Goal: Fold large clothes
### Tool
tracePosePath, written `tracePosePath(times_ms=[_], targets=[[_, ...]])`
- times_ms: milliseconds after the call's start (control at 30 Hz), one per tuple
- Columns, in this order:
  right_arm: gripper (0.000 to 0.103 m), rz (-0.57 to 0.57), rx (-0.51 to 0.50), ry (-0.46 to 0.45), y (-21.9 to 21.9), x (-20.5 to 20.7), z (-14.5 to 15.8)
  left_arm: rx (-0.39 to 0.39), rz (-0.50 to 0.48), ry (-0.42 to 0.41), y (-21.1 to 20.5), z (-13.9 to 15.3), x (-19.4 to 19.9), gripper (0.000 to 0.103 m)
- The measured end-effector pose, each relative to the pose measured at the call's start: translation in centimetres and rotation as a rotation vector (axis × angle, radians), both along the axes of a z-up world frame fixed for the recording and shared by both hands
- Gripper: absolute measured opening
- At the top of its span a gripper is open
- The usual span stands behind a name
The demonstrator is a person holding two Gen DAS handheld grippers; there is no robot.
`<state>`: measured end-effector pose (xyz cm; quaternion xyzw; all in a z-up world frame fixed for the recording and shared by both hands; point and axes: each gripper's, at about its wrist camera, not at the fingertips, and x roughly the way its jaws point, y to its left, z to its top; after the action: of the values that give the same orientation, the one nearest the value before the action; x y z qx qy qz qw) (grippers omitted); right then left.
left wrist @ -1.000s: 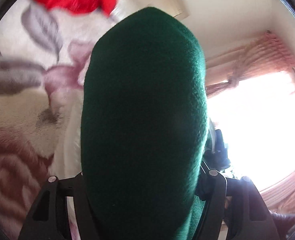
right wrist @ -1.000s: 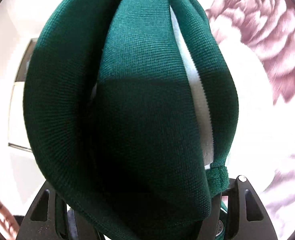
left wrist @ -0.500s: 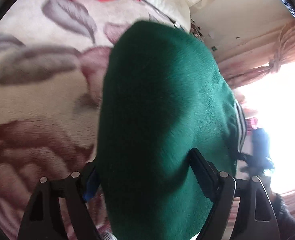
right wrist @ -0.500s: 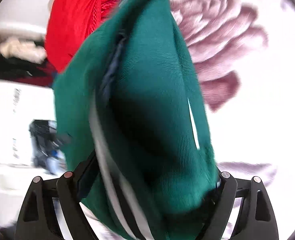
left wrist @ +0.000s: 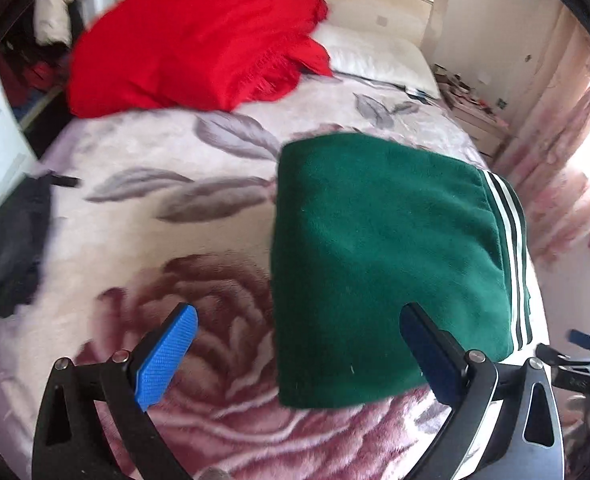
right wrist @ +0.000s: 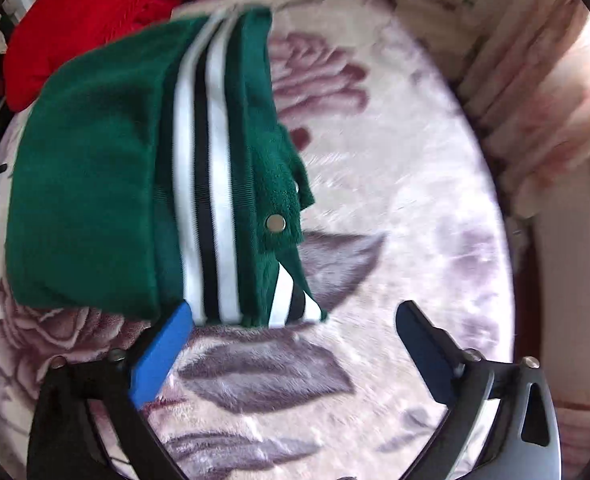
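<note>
Bedroom scene: a bed covered by a pale floral blanket [left wrist: 223, 216] with large dusky-pink roses and grey leaves. On it lies a folded green garment [left wrist: 383, 264] with white and black stripes along one edge and a metal snap on a flap. Both tools hover above the blanket with jaws opening wide, holding nothing. The left gripper [left wrist: 299, 340] has its far finger overlapping the garment's near corner in view; the right gripper [right wrist: 295, 336] sits just beside its striped edge. Farther up the bed, a red blanket [left wrist: 199, 40] is heaped near a white pillow [left wrist: 375, 56]. Pink curtains [right wrist: 543, 80] hang beside the bed.
</note>
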<state>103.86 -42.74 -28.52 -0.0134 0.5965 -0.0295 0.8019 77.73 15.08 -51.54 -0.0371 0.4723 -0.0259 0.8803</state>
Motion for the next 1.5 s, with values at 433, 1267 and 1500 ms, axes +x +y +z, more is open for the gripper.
tracePosePath(times_ms=[433,1267,1500], targets=[[0.103,-0.034,-0.067,-0.231,2.5,-14.3,24.1,0.037,0.001,-0.114,-2.7,13.5,-12.7,0.103],[0.103,-0.014,-0.024,-0.522,3.6,-43.1,54.4,0.037,-0.039,-0.279,-3.8,31.8,-34.1,0.103],[0.103,0.013,-0.011,-0.536,3.7,-45.8,58.2,0.041,-0.009,-0.260,-3.9,33.3,-35.2,0.103]])
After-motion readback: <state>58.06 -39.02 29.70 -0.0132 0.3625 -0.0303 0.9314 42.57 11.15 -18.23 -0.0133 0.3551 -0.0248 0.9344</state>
